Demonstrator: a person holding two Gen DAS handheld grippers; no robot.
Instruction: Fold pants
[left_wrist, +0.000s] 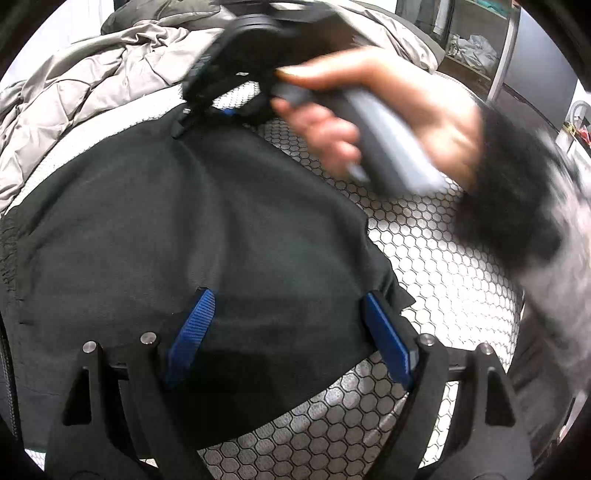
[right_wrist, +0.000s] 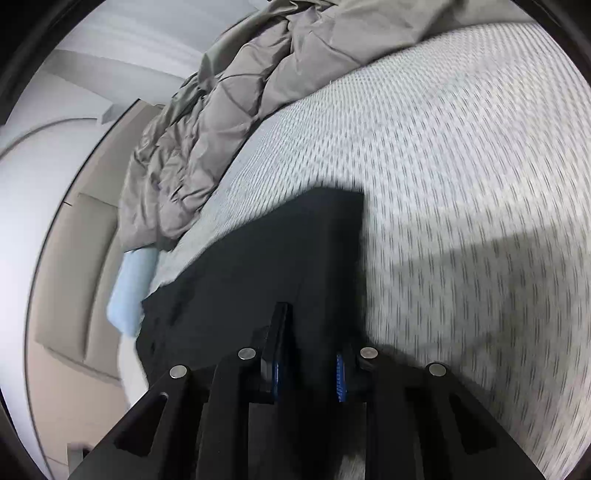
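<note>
The black pants (left_wrist: 192, 229) sprawl across the frame's centre on the bed (left_wrist: 424, 258): soft, limp, best pinched at hems. Left tongs (left_wrist: 291, 310) gape released; right tongs (right_wrist: 308, 354) clench the fabric.

I count one pair of black pants (left_wrist: 192, 229) on my feeds, spread on one mattress (left_wrist: 436, 266) with a hexagon-patterned cover. One grey quilted comforter (left_wrist: 85, 92) lies bunched at the far side. I see two grippers: the left gripper (left_wrist: 291, 299), with two blue-padded fingers, and the right gripper (right_wrist: 310, 332), also with two. One bare hand (left_wrist: 388, 110) shows, wrapped around the right gripper's handle. One pale blue pillow (right_wrist: 129, 291) sits at the mattress edge.
</note>
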